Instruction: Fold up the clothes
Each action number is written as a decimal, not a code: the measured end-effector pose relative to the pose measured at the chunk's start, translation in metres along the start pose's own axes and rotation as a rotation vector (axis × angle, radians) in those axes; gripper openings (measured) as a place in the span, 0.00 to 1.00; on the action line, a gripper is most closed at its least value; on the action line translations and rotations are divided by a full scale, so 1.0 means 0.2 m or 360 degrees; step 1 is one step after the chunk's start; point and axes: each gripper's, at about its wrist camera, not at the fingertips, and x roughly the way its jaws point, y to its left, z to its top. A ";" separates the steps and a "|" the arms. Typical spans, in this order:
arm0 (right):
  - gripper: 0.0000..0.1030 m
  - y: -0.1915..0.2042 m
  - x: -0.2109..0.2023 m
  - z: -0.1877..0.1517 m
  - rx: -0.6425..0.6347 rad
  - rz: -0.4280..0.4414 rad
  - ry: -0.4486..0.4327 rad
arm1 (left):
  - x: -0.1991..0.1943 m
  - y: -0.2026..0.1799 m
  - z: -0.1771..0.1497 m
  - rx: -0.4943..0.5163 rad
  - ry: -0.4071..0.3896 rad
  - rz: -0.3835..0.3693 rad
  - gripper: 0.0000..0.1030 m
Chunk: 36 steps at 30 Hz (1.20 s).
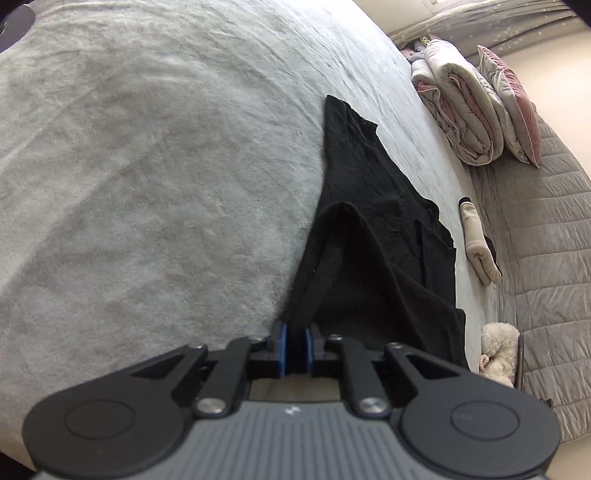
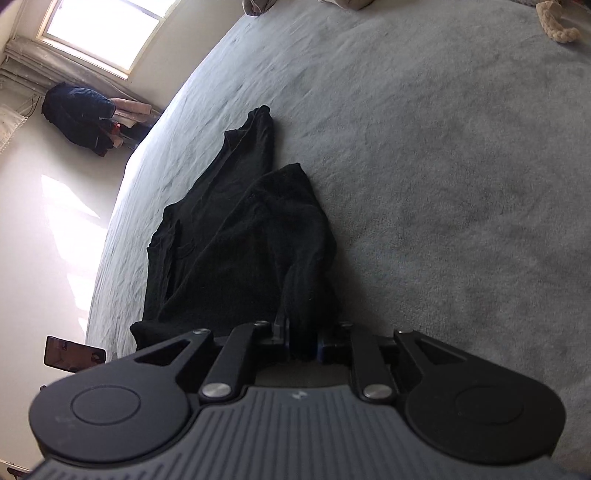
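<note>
— Left gripper [image 1: 295, 345] first: what has it got?

— Black cloth. Its two blue pads [image 1: 282, 347] stand close together, and an edge of the black garment [image 1: 369, 236] runs straight down between them. The fabric rises from the pads in a taut ridge, so the pads are clamped on it.

— And the right gripper [image 2: 301, 341]?

— Much the same. A thick bunch of the black garment [image 2: 240, 236] sits between its fingers, hanging in folds just ahead of the tips. One blue pad [image 2: 320, 349] shows at the right side of the bunch; the other is hidden behind the fabric. It looks pinched on the cloth.

— Where does the rest of the garment lie?

— Ahead of both grippers, spread on the pale grey bed cover [image 1: 147, 184]. Seen from the left gripper it stretches forward and to the right, narrowing to a point far ahead. Seen from the right one it stretches forward and to the left, one long narrow part reaching furthest.

— Anything beyond it?

— From the left gripper, further right past the garment: a beige folded item [image 1: 478, 243], a fluffy cream toy [image 1: 500, 354], and rolled bedding with a pink pillow [image 1: 513, 103] well ahead. From the right gripper, far ahead to the left — a window [image 2: 99, 33], dark clothes [image 2: 79, 114] heaped below it, and a phone [image 2: 72, 354] close by at the left.
</note>
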 end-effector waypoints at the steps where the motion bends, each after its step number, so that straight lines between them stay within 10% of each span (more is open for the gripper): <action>1: 0.20 0.02 -0.01 0.01 -0.0030 -0.0022 -0.0001 | -0.02 -0.01 0.01 0.0033 -0.0024 0.0038 0.12; 5: 0.44 0.11 -0.03 0.08 -0.0180 -0.0132 -0.0052 | -0.07 -0.10 0.09 0.0211 -0.0163 0.0192 0.34; 12: 0.47 0.32 0.06 0.17 -0.0399 -0.0118 -0.0180 | 0.00 -0.30 0.18 0.0458 -0.0303 0.0198 0.50; 15: 0.47 0.42 0.16 0.16 -0.0483 -0.0027 -0.0171 | 0.06 -0.33 0.16 0.0577 -0.0345 0.0180 0.48; 18: 0.47 0.51 0.25 0.10 -0.0633 0.0082 -0.0157 | 0.10 -0.30 0.18 0.0574 -0.0303 0.0235 0.19; 30: 0.33 0.96 0.61 -0.20 -0.1418 0.0334 0.0065 | 0.03 -0.43 0.08 0.0916 -0.0377 0.0103 0.18; 36: 0.24 0.99 0.78 -0.27 -0.1607 0.0228 0.0128 | 0.11 -0.49 -0.02 0.1230 -0.0381 0.0277 0.21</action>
